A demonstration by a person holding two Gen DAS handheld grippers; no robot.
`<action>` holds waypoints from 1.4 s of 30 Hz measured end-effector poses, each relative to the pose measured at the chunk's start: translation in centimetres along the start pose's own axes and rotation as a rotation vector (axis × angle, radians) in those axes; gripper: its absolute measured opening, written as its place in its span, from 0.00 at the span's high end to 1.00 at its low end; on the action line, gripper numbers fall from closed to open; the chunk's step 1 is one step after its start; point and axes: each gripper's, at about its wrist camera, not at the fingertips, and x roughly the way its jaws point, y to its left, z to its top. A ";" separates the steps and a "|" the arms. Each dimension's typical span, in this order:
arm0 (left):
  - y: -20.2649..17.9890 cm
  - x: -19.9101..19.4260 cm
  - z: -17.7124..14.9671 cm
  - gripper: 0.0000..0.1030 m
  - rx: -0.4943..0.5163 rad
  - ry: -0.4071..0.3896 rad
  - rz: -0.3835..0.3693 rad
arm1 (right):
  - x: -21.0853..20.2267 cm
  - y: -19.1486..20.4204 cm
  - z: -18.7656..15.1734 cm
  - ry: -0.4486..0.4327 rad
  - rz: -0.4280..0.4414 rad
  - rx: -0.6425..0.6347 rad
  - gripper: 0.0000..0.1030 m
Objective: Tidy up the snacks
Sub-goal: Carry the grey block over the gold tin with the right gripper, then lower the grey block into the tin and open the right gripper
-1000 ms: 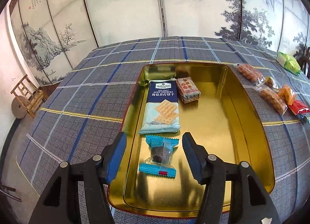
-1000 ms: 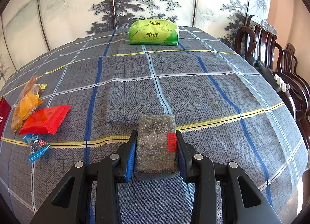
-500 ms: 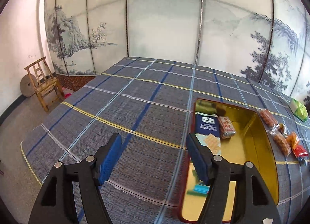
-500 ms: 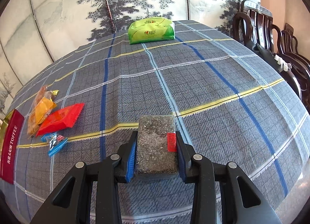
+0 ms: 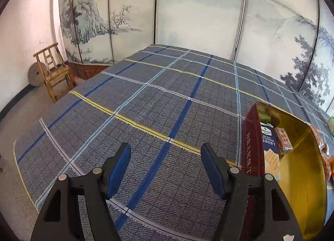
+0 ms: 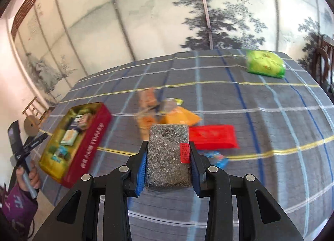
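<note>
Snacks are partly sorted. The red-walled gold tin (image 6: 91,138) sits at 9 o'clock in the right wrist view and already holds several packets: a blue soda-cracker pack (image 5: 268,136) and a small red-patterned block (image 5: 282,141) show in the left wrist view, and further small wrappers lie toward the tin's near end in the right wrist view, too blurred to name.

The right tool (image 6: 167,170) is clenched on a grey speckled snack bar (image 6: 167,155) with a red label on its right edge, held clear above the worktop (image 6: 271,120). The left tool (image 5: 166,168) is released, its blue pads wide apart with nothing between them, over bare plaid cloth; the tin stands at its 3 o'clock.

Outstanding items on the worktop, outside the tin:
- a red flat packet (image 6: 213,136), just beyond the bar at 1 o'clock;
- a small blue wrapped sweet (image 6: 217,156), beside the right tool;
- an orange packet (image 6: 179,117) and clear-wrapped snacks (image 6: 147,103) at 12 o'clock, partly overlapping;
- a green bag (image 6: 265,67), well apart at 2 o'clock.

Assessment: roughly half complete. The held bar appears bound for the tin; at least five loose items remain.
</note>
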 end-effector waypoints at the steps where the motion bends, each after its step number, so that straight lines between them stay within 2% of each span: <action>1: 0.2 0.2 0.2 0.37 -0.016 0.001 0.004 | 0.5 1.6 0.5 0.004 0.030 -0.022 0.65; 3: 0.5 0.5 0.5 0.36 -0.028 0.000 0.019 | 1.8 4.6 1.4 0.021 0.095 -0.043 0.65; 7: 0.5 1.1 0.5 0.32 -0.044 0.022 0.002 | 4.9 9.7 3.1 0.075 0.206 -0.064 0.65; 8: 0.5 1.3 0.6 0.28 -0.042 0.035 -0.010 | 5.7 10.8 3.5 0.088 0.224 -0.076 0.65; 11: 0.6 1.6 0.6 0.27 -0.048 0.051 -0.021 | 8.3 13.9 4.0 0.131 0.245 -0.111 0.65; 15: 0.7 1.3 0.4 0.25 -0.056 0.033 -0.030 | 11.8 16.6 4.2 0.201 0.248 -0.133 0.65; 21: 1.1 1.4 0.5 0.24 -0.078 0.034 -0.049 | 13.9 20.1 2.3 0.272 0.254 -0.202 0.65; 27: 1.2 0.7 0.3 0.23 -0.074 -0.002 -0.046 | 16.4 21.5 0.9 0.347 0.237 -0.210 0.65; 36: 1.2 0.4 0.3 0.22 -0.086 -0.013 -0.053 | 18.1 23.9 1.1 0.363 0.165 -0.255 0.65; 42: 1.0 0.2 0.4 0.22 -0.076 -0.022 -0.050 | 18.7 24.0 0.8 0.370 0.152 -0.255 0.64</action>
